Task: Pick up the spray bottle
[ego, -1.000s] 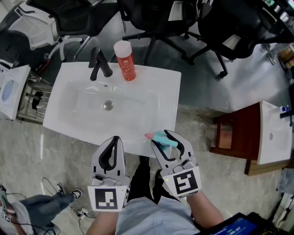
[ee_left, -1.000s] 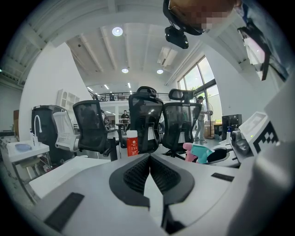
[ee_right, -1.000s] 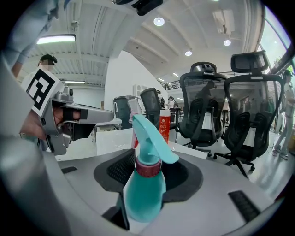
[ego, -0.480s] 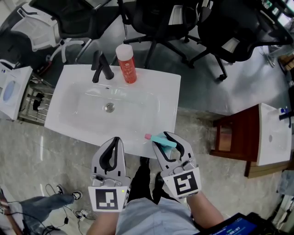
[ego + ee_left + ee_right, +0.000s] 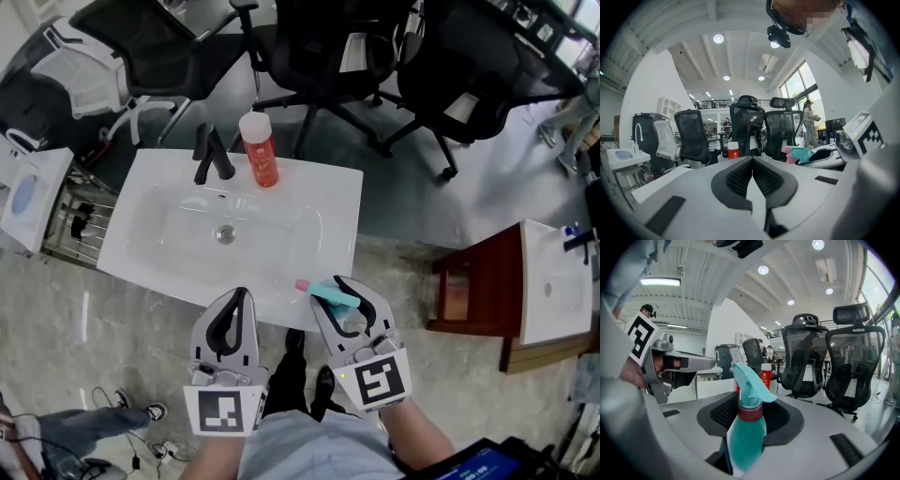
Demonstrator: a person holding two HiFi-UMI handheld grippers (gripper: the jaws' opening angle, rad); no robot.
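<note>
The spray bottle (image 5: 336,296) is teal with a dark red collar and a pink nozzle. It stands upright between the jaws of my right gripper (image 5: 329,287), just above the front edge of the white sink (image 5: 330,192). Those jaws have just been closing and now press on the bottle's body (image 5: 746,437), so the gripper is shut on it. The trigger head rises above the pads in the right gripper view. My left gripper (image 5: 239,296) hangs beside it on the left, shut, with nothing held (image 5: 751,163).
A red bottle with a white cap (image 5: 260,150) stands by the black faucet (image 5: 212,156) at the sink's far rim. Black office chairs (image 5: 319,56) crowd behind the sink. A small white basin on a wooden stand (image 5: 548,281) is to the right.
My right gripper has risen a little with the spray bottle in it. The left gripper has stayed where it was.
</note>
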